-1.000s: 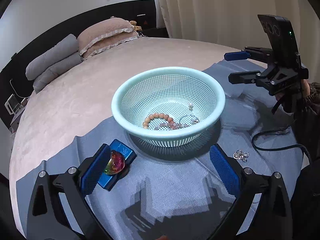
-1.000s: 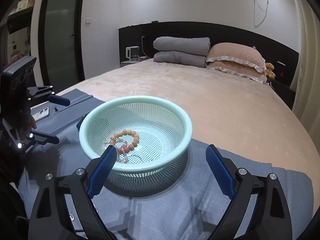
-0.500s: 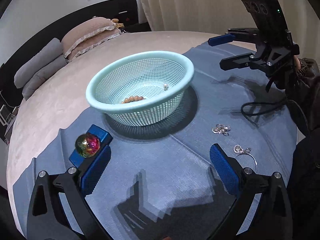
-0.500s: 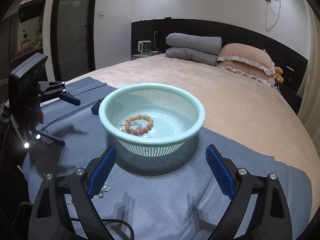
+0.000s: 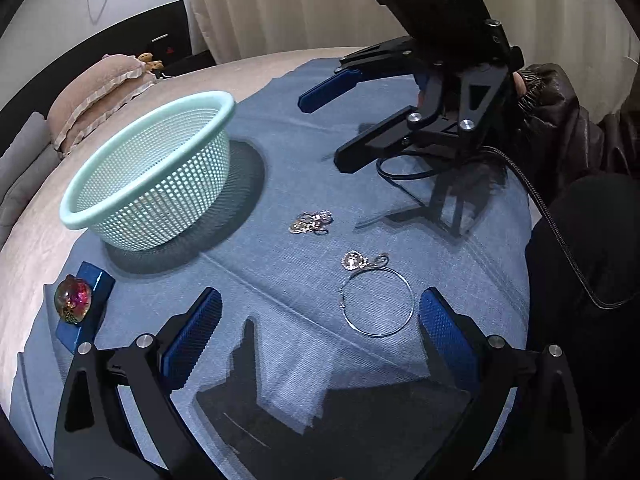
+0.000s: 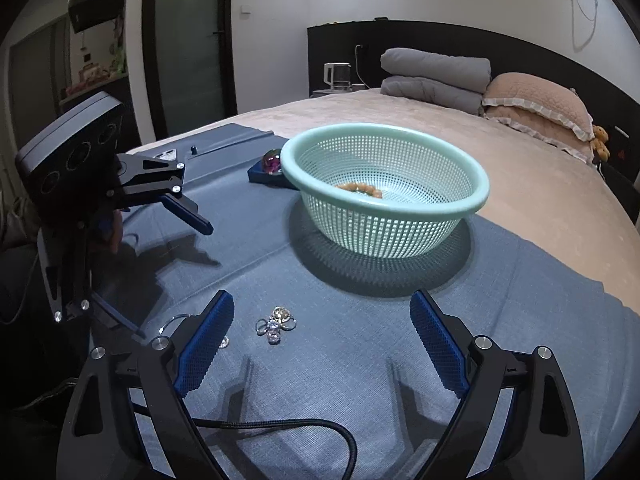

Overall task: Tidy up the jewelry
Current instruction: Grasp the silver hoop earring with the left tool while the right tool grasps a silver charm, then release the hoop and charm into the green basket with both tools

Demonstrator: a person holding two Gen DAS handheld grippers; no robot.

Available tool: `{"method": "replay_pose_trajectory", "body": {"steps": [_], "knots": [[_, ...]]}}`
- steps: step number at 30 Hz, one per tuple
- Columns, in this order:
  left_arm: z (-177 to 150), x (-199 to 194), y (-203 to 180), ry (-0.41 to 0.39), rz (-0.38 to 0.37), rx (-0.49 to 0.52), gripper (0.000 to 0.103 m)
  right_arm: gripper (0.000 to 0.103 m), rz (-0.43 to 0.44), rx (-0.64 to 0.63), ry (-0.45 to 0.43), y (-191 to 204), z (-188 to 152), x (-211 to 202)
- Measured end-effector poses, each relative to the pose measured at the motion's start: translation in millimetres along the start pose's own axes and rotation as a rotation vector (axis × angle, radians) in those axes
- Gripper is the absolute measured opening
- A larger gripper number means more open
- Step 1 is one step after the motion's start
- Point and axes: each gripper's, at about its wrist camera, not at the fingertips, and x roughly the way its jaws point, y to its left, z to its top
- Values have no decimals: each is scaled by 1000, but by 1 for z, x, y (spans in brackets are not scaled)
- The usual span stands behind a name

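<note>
A mint mesh basket (image 5: 152, 176) (image 6: 384, 196) stands on a blue cloth (image 5: 280, 360) and holds a bead bracelet (image 6: 360, 189). A small cluster of silver jewelry (image 5: 311, 222) (image 6: 276, 325) and a silver hoop with a pendant (image 5: 376, 300) (image 6: 176, 322) lie on the cloth. My left gripper (image 5: 316, 336) is open and empty, low over the cloth, with the hoop just inside its right finger. My right gripper (image 6: 320, 340) (image 5: 332, 128) is open and empty, with the cluster between its fingers, a little ahead.
An iridescent glass ball (image 5: 73, 300) (image 6: 272, 160) sits on a blue box (image 5: 86, 308) left of the basket. A black cable (image 6: 280, 426) trails over the cloth. Pillows (image 6: 536, 108) and folded grey blankets (image 6: 436, 76) lie at the bed's head.
Both grippers pulled back from the basket and swung toward the loose jewelry. The hoop and cluster came into view in front of them. Both stayed open.
</note>
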Motion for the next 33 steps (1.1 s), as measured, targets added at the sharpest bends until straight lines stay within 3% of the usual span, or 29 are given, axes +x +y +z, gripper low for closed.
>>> {"method": "replay_pose_trajectory", "body": {"steps": [3, 5, 8, 12, 14, 16, 22, 33], "knots": [[-1, 4, -6, 0, -40, 9, 96, 72, -6, -14, 39, 6, -4, 12], [-1, 5, -13, -5, -50, 37, 93, 57, -7, -26, 72, 10, -7, 21], [-2, 11, -17, 10, -55, 56, 81, 43, 5, -42, 97, 14, -7, 27], [-1, 17, -20, 23, -60, 68, 67, 35, 22, -54, 114, 20, -9, 30], [-1, 17, -20, 21, -91, 65, 58, 19, 34, -80, 131, 27, -10, 33], [-1, 18, -20, 23, -109, 65, 50, 10, 52, -97, 153, 32, -13, 36], [-2, 16, -26, 19, -117, 52, 45, 8, 64, -94, 145, 35, -17, 32], [5, -8, -12, -14, -34, 22, 45, 8, 55, -122, 110, 29, -7, -9]]}}
